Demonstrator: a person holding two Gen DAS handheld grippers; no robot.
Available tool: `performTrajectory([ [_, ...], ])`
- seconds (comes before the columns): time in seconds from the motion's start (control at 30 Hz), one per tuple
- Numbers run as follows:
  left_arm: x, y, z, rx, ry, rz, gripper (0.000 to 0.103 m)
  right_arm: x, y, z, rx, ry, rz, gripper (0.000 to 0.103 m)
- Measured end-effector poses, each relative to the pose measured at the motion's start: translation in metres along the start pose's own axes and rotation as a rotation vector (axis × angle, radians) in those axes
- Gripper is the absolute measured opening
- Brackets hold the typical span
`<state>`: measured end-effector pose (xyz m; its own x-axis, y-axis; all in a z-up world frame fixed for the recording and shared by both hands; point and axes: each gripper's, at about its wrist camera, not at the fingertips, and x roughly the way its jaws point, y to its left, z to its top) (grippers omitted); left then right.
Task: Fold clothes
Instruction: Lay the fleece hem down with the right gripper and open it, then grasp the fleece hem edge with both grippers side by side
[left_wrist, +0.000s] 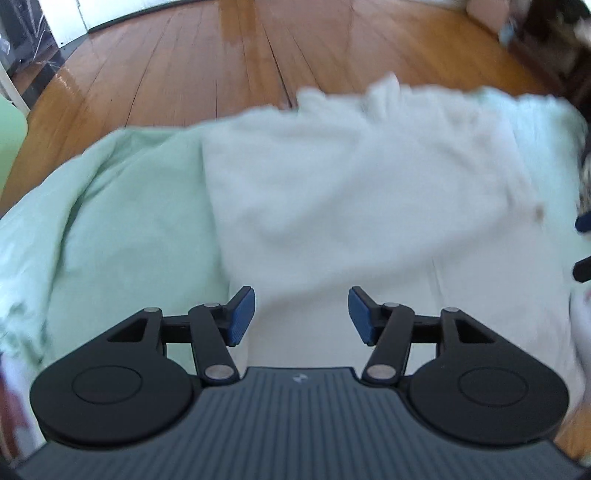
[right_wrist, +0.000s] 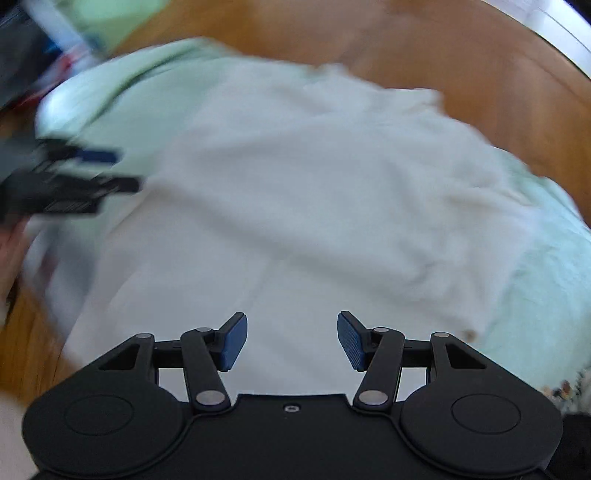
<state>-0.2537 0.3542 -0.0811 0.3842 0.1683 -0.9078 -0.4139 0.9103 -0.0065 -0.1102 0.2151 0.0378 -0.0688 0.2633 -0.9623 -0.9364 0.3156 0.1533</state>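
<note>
Standing here watching: off to the left of the left claw (left_wrist: 301, 316) there's a mint green sheet (left_wrist: 122, 221), rumpled, spread over the wooden floor (left_wrist: 207, 62). That claw's blue pads (left_wrist: 242, 317) are spread wide apart, nothing between them. Straight ahead of it and under it lies the white garment (left_wrist: 354, 192), folded over on itself, sitting on the sheet. Further right, the right claw (right_wrist: 291, 340) hovers over the same white cloth, also gaping, gripping nothing. Both views are pretty blurry. From the right claw's camera, the other claw shows up on its left, over the garment's edge.
</note>
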Motion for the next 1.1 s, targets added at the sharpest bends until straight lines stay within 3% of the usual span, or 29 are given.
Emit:
performTrajectory([
  [0.1, -0.01, 0.003, -0.028, -0.079, 0.067, -0.038, 0.056, 0.001, 0.022, -0.032, -0.114, 0.012, 0.022, 0.06],
  [0.2, -0.012, -0.006, -0.049, -0.063, 0.091, -0.059, 0.056, 0.0, 0.03, -0.055, -0.198, 0.034, 0.056, 0.06],
  [0.27, -0.013, -0.017, -0.063, -0.031, 0.102, -0.03, 0.056, 0.001, 0.034, -0.067, -0.246, 0.056, 0.052, 0.06],
  [0.47, -0.004, -0.02, -0.109, -0.072, 0.184, -0.052, 0.056, 0.009, 0.051, -0.104, -0.346, 0.097, 0.106, 0.06],
  [0.6, 0.003, -0.023, -0.137, 0.0, 0.226, -0.001, 0.059, 0.031, 0.04, -0.121, -0.242, 0.16, 0.174, 0.06],
  [0.7, 0.013, -0.017, -0.15, 0.001, 0.268, -0.007, 0.063, 0.046, 0.022, -0.131, -0.12, 0.199, 0.195, 0.06],
  [0.8, 0.026, -0.007, -0.154, -0.021, 0.332, 0.0, 0.063, 0.058, -0.001, -0.143, -0.012, 0.24, 0.192, 0.061],
  [0.93, 0.037, 0.001, -0.151, -0.009, 0.356, 0.026, 0.064, 0.084, -0.034, -0.155, 0.138, 0.336, 0.198, 0.065],
  [1.1, 0.059, 0.013, -0.165, -0.006, 0.408, -0.013, 0.067, 0.108, -0.065, -0.175, 0.29, 0.421, 0.158, 0.067],
])
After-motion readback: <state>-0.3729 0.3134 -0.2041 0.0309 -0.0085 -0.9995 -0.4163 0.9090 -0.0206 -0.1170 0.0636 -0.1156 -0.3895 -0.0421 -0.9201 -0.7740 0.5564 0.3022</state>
